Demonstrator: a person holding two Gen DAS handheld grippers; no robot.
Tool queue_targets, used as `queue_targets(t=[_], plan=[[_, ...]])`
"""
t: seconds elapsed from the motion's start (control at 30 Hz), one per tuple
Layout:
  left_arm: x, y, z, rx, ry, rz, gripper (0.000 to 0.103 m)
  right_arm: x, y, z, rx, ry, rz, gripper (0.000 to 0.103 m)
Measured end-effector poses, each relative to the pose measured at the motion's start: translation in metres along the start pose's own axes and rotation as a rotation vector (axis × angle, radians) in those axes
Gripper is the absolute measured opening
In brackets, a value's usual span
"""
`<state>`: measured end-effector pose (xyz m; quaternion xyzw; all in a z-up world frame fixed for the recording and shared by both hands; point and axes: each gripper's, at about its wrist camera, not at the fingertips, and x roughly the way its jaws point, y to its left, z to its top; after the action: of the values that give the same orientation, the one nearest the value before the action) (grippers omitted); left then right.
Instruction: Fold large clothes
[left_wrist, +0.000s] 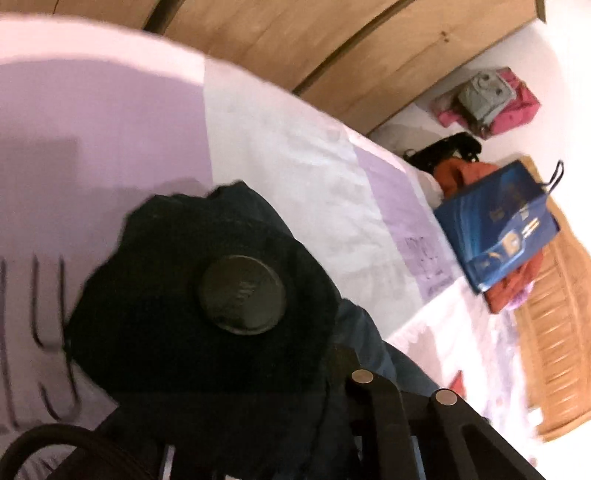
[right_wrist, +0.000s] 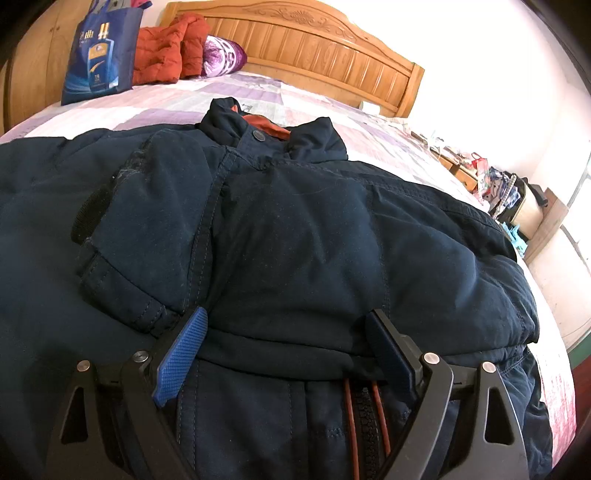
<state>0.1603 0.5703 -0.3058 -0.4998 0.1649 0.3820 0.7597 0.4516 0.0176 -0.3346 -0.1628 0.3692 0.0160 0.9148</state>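
A large dark navy jacket (right_wrist: 314, 221) lies spread front-up on the bed (right_wrist: 177, 99), its collar with orange lining (right_wrist: 266, 125) toward the headboard. My right gripper (right_wrist: 291, 325) rests at the jacket's lower part, jaws wide open, with a puffy fold of the jacket lying between the blue pads (right_wrist: 184, 354). In the blurred left wrist view a bunched piece of the jacket (left_wrist: 166, 314) with a round snap button (left_wrist: 242, 295) covers my left gripper (left_wrist: 295, 332). Its fingertips are hidden under the cloth, and it is shut on that cloth above the lilac sheet (left_wrist: 92, 129).
A blue gift bag (right_wrist: 99, 55), an orange padded garment (right_wrist: 166, 51) and a purple pillow (right_wrist: 225, 55) sit by the wooden headboard (right_wrist: 314, 40). A cluttered nightstand (right_wrist: 535, 214) stands to the right of the bed. A wooden wardrobe (left_wrist: 332, 37) is beyond the bed.
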Motion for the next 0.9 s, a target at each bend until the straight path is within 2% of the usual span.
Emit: queue_targets(t=[0.07, 0.13, 0.2, 0.3, 0.43, 0.57, 0.67, 0.77, 0.9], plan=[[-0.001, -0.004, 0.009, 0.016, -0.018, 0.022, 0.014, 0.000, -0.001, 0.000, 0.002, 0.001, 0.003, 0.090], [-0.009, -0.012, 0.017, 0.025, -0.053, 0.008, 0.013, 0.000, 0.000, 0.000, 0.001, 0.001, 0.001, 0.090], [-0.016, -0.036, 0.022, 0.198, -0.102, 0.033, 0.013, 0.000, -0.001, 0.000, 0.003, 0.001, 0.003, 0.090], [-0.008, -0.044, 0.028, 0.207, -0.051, 0.036, 0.010, 0.000, -0.002, -0.001, 0.008, 0.001, 0.009, 0.090], [-0.035, -0.086, 0.030, 0.287, -0.108, -0.057, 0.010, 0.000, -0.003, -0.001, 0.008, 0.002, 0.010, 0.090], [-0.064, -0.148, 0.022, 0.416, -0.118, -0.142, 0.010, 0.000, -0.003, -0.001, 0.007, 0.002, 0.009, 0.090], [-0.087, -0.211, 0.001, 0.544, -0.121, -0.229, 0.009, 0.000, -0.003, -0.001, 0.006, 0.006, 0.009, 0.090], [-0.111, -0.264, -0.032, 0.641, -0.087, -0.322, 0.009, 0.001, -0.004, 0.001, 0.002, 0.025, 0.018, 0.090], [-0.133, -0.346, -0.106, 0.785, -0.004, -0.472, 0.009, -0.011, -0.021, 0.012, 0.014, 0.050, 0.105, 0.089]])
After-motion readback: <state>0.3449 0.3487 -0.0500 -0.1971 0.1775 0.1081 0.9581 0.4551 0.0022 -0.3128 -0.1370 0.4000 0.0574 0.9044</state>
